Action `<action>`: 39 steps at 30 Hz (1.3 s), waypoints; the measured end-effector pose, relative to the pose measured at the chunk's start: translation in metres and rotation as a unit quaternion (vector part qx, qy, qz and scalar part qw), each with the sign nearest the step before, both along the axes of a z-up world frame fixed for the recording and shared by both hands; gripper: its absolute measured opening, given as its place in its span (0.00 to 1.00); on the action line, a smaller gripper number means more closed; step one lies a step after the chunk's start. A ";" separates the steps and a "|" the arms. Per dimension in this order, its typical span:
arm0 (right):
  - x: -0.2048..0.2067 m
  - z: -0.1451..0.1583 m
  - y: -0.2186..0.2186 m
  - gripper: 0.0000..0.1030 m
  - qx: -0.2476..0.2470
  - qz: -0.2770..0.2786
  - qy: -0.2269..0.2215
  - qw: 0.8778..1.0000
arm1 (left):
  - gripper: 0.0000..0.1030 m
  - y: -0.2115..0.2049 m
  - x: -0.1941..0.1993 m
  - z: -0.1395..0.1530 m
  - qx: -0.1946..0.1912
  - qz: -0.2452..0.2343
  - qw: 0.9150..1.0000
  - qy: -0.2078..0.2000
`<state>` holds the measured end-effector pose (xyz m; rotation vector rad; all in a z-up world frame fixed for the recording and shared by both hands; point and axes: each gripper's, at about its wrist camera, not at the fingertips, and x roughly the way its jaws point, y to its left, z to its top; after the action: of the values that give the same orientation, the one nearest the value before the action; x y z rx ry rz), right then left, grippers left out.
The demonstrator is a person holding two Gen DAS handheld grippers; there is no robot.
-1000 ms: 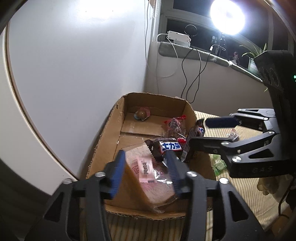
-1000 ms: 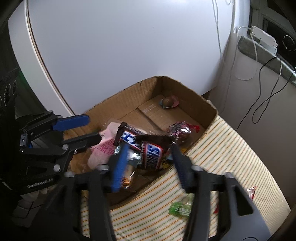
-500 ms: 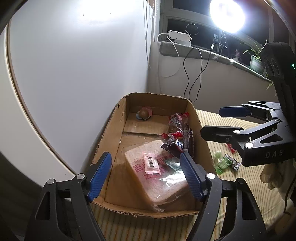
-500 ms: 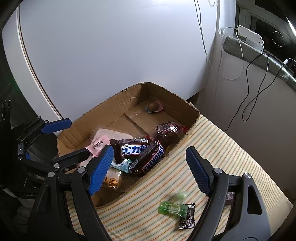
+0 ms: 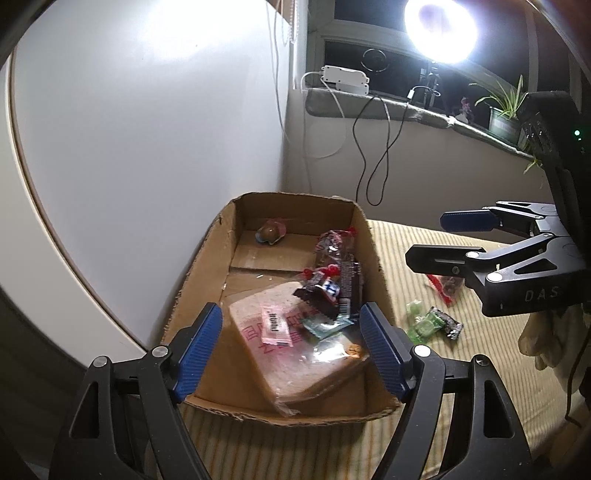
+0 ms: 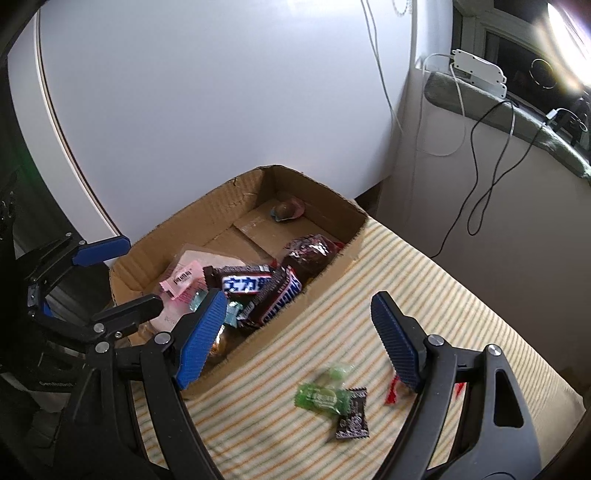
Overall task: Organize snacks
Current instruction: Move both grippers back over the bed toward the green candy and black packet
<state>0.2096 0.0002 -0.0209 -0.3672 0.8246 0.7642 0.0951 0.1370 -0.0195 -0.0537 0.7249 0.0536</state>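
Observation:
An open cardboard box (image 5: 207, 266) (image 6: 325, 273) stands on the striped cloth. In it lie a bagged slice of bread (image 5: 295, 354), Snickers bars (image 6: 266, 288) (image 5: 332, 288), a dark wrapped cake (image 6: 310, 251) and a small round sweet (image 5: 271, 232). Loose on the cloth lie a green candy (image 6: 321, 397) (image 5: 421, 325), a black sachet (image 6: 352, 417) and a red-edged packet (image 5: 445, 286). My left gripper (image 5: 291, 350) is open and empty above the box's near end. My right gripper (image 6: 299, 343) is open and empty above the cloth, over the loose candies.
A white curved panel (image 5: 129, 129) stands behind the box. A windowsill (image 5: 369, 107) with a power strip, hanging cables, a bright lamp (image 5: 439, 33) and a potted plant (image 5: 506, 114) is at the back. The striped cloth (image 6: 424, 280) extends right of the box.
Both grippers opened, releasing the bread and Snickers bars into the box, then drew back. My right gripper moved right, over the loose candies on the cloth.

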 end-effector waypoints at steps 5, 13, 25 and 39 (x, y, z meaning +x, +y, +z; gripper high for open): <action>0.000 0.003 -0.021 0.81 0.005 -0.017 -0.003 1.000 | 0.75 -0.013 -0.003 0.004 0.005 -0.011 1.000 -0.006; 0.003 0.004 -0.057 0.81 0.007 -0.042 -0.005 0.999 | 0.75 -0.035 -0.007 0.007 -0.002 -0.026 1.000 -0.012; 0.011 -0.002 -0.133 0.81 0.011 -0.086 0.011 0.996 | 0.74 -0.085 -0.011 -0.008 -0.020 -0.065 0.998 0.000; 0.023 -0.028 -0.163 0.81 -0.001 -0.076 0.034 0.996 | 0.48 -0.133 0.008 -0.034 -0.035 -0.119 0.991 0.045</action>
<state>0.2325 -0.1627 -0.0485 -0.2773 0.9075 0.6364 0.1032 0.0039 -0.0538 -0.0315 0.8191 -0.1985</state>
